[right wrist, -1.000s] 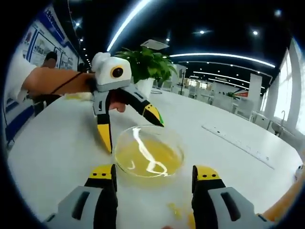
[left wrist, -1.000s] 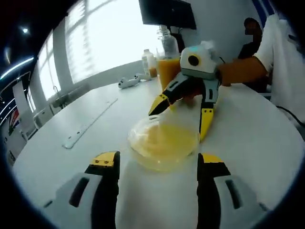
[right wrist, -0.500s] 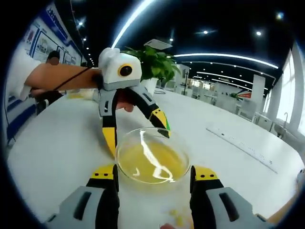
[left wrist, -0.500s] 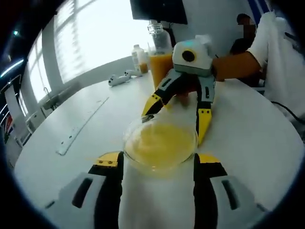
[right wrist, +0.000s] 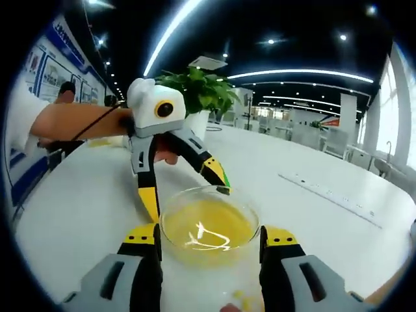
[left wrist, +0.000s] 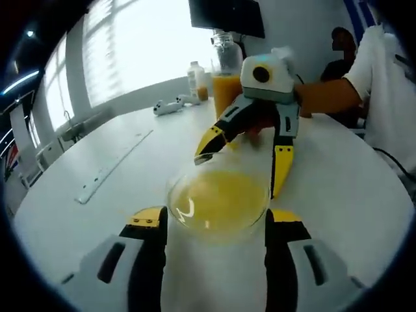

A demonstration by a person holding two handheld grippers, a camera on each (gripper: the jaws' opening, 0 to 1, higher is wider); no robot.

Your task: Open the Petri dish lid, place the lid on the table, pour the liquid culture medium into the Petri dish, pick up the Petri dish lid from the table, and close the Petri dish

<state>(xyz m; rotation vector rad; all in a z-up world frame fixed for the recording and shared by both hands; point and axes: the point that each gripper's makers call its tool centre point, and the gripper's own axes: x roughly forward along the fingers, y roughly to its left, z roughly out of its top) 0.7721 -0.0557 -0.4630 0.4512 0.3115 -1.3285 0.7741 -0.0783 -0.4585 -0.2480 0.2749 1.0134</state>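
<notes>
1. The Petri dish, filled with yellow liquid, is seen on the white desk between both sets of spread jaws
2. The left hand-held gripper is held open around it
3. The right hand-held gripper is likewise open

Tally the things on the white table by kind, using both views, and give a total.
Petri dish: 1
Orange-liquid bottles: 2
Potted plant: 1
White controller: 1
Long flat strip: 1
Total: 6
</notes>
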